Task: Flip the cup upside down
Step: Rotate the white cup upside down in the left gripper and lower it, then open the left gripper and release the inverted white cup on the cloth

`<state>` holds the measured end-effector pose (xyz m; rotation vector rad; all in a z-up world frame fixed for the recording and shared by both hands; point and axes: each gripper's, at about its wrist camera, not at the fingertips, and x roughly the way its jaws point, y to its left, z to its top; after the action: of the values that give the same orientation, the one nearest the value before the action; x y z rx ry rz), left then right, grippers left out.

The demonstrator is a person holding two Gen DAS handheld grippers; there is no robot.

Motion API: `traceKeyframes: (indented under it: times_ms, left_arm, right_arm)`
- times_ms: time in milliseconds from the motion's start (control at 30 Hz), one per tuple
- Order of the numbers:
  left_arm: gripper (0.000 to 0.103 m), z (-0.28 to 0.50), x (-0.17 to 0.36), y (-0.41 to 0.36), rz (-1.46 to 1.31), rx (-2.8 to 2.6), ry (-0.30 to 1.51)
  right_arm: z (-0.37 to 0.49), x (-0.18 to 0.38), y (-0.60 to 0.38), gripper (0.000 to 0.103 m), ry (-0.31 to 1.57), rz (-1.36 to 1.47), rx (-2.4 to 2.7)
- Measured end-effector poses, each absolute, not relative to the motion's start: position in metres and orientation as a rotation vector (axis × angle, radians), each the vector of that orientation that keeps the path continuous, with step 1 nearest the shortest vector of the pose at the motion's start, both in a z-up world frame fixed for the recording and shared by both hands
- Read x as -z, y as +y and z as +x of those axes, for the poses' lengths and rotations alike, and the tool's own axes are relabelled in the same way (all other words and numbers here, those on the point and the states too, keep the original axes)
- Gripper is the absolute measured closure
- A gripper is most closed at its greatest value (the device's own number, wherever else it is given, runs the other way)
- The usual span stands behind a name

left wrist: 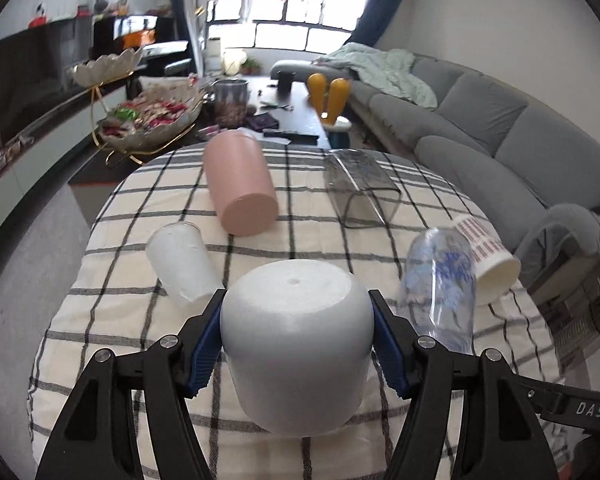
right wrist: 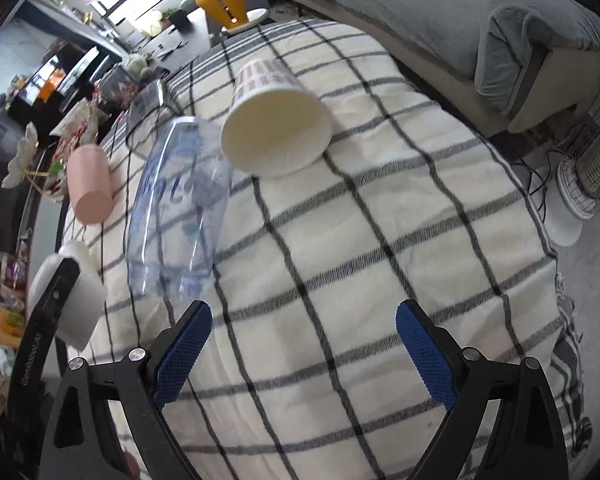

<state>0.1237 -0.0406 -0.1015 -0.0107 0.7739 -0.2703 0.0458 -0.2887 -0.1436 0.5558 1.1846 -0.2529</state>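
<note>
My left gripper (left wrist: 297, 316) is shut on a white cup (left wrist: 296, 344), its blue pads pressed on both sides. The cup's closed base faces up and away, its mouth toward the checked tablecloth (left wrist: 120, 312). In the right wrist view the same cup (right wrist: 74, 296) shows at the left edge behind the left gripper's arm. My right gripper (right wrist: 304, 336) is open and empty above the cloth (right wrist: 380, 240).
Several other cups lie on the cloth: a pink one (left wrist: 240, 184), a frosted one (left wrist: 180, 260), a dark clear one (left wrist: 360, 188), a clear blue-printed one (right wrist: 176, 204) and a paper one (right wrist: 276, 120). A grey sofa (left wrist: 480, 120) is to the right, a snack tray (left wrist: 152, 120) at the far left.
</note>
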Motion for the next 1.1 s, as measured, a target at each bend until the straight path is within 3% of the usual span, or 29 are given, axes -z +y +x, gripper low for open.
traceKeyframes:
  times_ms: [700, 867, 1100]
  left_arm:
    - [0.036, 0.086, 0.137, -0.042, -0.002, 0.232, 0.829]
    - [0.025, 0.077, 0.135, -0.045, 0.013, 0.231, 0.825]
    - [0.023, 0.063, 0.117, -0.040, -0.001, 0.213, 0.860]
  right_arm:
    - [0.018, 0.138, -0.288, 0.009, 1.182, 0.525, 0.241]
    - [0.014, 0.130, -0.287, 0.009, 1.152, 0.502, 0.241]
    - [0.003, 0.105, -0.283, 0.009, 1.067, 0.435, 0.242]
